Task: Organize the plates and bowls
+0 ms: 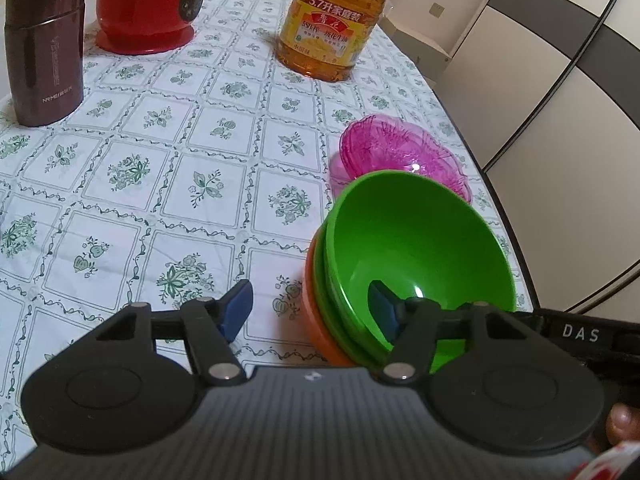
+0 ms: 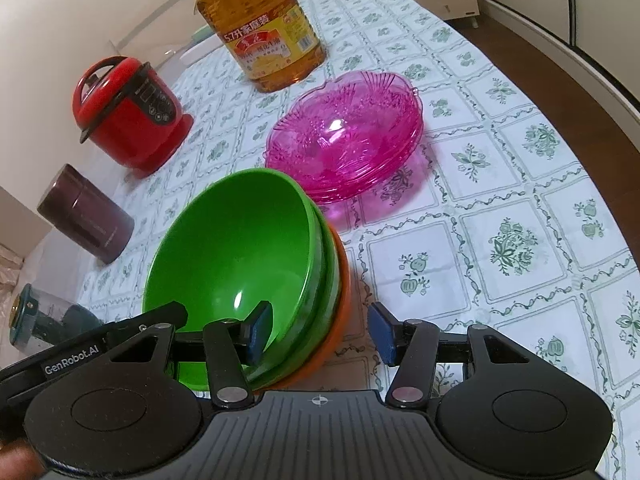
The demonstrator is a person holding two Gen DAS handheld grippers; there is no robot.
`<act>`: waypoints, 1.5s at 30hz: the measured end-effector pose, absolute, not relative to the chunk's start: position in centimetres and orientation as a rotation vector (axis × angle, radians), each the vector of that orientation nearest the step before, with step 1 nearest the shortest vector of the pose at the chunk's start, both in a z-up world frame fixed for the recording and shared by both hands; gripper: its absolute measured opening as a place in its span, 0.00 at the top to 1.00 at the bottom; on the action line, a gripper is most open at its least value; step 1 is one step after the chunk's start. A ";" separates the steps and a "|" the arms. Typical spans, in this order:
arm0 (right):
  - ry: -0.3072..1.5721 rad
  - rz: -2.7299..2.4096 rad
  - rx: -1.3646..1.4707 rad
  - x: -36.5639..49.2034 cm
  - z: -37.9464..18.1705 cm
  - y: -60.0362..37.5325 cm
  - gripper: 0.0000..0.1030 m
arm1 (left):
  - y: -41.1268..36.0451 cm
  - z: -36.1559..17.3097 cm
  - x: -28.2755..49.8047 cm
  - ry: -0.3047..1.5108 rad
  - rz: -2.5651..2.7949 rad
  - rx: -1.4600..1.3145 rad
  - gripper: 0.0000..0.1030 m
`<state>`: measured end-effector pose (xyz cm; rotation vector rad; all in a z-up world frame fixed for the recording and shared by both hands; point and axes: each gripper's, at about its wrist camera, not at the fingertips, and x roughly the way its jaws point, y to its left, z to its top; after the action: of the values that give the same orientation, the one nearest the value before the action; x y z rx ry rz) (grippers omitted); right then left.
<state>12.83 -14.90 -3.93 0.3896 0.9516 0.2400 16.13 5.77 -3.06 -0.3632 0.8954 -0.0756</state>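
Left to right on the floral-print tablecloth (image 2: 500, 184): maroon cylindrical flask (image 2: 86, 216), glossy red rice cooker (image 2: 128, 114), amber plastic oil jug (image 2: 264, 28) with yellow label. Nearer: smooth green bowl (image 2: 236, 256) nested in a second green and an orange bowl (image 2: 340, 320), just beside stacked ribbed translucent pink plates (image 2: 344, 136) with scalloped rims. Left gripper (image 1: 310, 310) and right gripper (image 2: 318, 330), blue-padded fingers apart, each straddling the bowl stack's near wall, one finger inside the top bowl, one outside.

Green bowl (image 2: 236, 248), pink plates (image 2: 344, 136), floral tablecloth (image 2: 512, 240).
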 end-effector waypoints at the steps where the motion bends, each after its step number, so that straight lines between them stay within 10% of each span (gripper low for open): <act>1: 0.952 0.241 0.392 13.0 -4.0 -14.9 0.48 | 5.8 -3.1 16.3 0.900 -0.076 -0.363 0.42; 45: 1.013 0.224 0.374 15.2 -6.0 -14.3 0.70 | 3.7 -4.9 18.5 0.973 -0.119 -0.312 0.72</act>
<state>15.21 -14.26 -5.97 0.3735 1.0133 0.2243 18.48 3.68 -4.86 -0.3123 0.9731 -0.1193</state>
